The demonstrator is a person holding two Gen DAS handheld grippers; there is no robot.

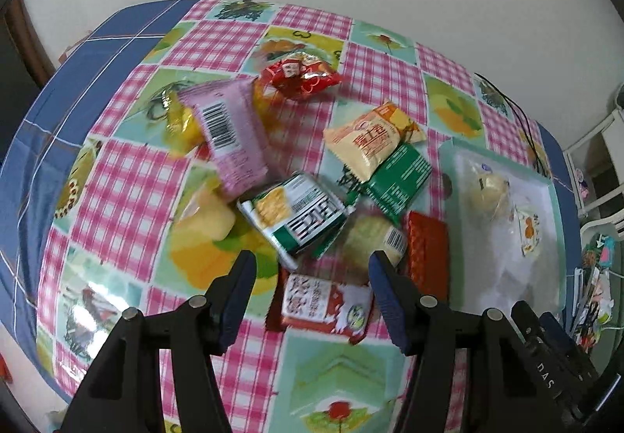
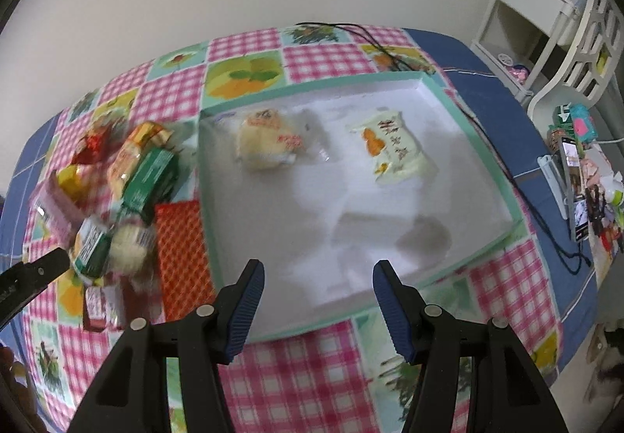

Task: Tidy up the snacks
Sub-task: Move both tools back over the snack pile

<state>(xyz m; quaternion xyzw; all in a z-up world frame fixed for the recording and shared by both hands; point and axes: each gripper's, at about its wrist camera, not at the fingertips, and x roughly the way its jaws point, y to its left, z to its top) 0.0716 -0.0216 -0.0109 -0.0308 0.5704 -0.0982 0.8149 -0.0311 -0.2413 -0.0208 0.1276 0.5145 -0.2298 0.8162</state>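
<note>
1. My left gripper (image 1: pixel 312 277): fingers spread wide, holding nothing. It hovers over the snack pile left of the tray (image 1: pixel 553 207), tilted down at the table.
2. Between its fingers: red-and-white packet (image 1: pixel 325 306), just below the tips, not touched. Green-and-white cracker pack (image 1: pixel 296 216) just past the left fingertip, leaning on other packs.
3. Further out in the pile: pink barcode pack (image 1: pixel 230 136), red candy bag (image 1: pixel 300 76), orange packet (image 1: pixel 370 138) lying on a dark green one (image 1: pixel 397 181). Orange-red flat pack (image 1: pixel 427 250) against the tray's left wall.
4. My right gripper (image 2: pixel 318 275): fingers also wide apart, empty, above the tray's near rim.
5. Inside the tray (image 2: pixel 477 136): round pale bun pack (image 2: pixel 267 140) far-left, white-and-orange packet (image 2: pixel 392 148) to its right, well apart.
</note>
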